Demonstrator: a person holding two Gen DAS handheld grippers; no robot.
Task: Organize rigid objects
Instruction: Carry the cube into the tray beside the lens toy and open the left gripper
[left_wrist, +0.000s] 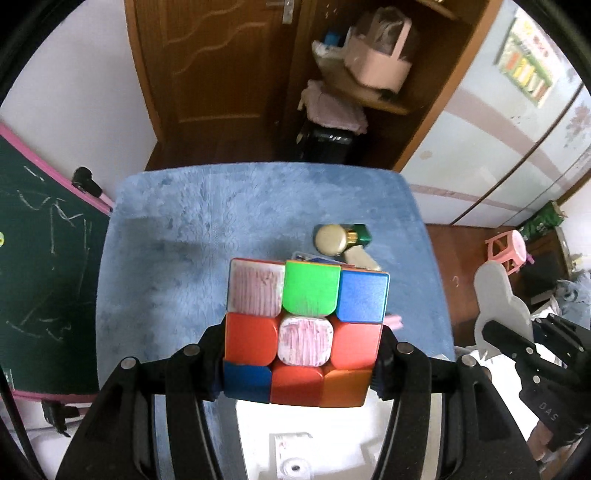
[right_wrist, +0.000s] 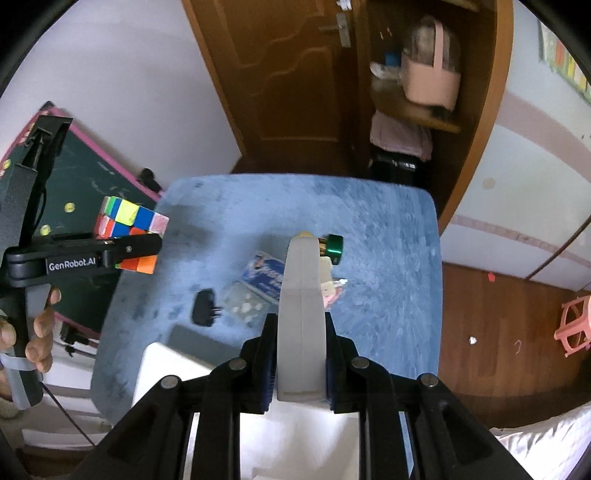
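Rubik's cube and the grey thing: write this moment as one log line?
left gripper: shut on Rubik's cube | right gripper: shut on grey flat object | both above blue mat

Soft daylight, fairly bright. A white box (right_wrist: 166, 369) near the bottom edge glares, overexposed. Fisheye bending and slight blur mark the edges.

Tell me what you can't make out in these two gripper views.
- Blue packet: print blurred in the right view; in the left view hidden behind the cube.
- Pink item: mostly hidden by the grey piece in the right view, by the cube in the left.
- White box: cut off by the bottom edge and the fingers in both views.
- Black object: too blurred to identify.
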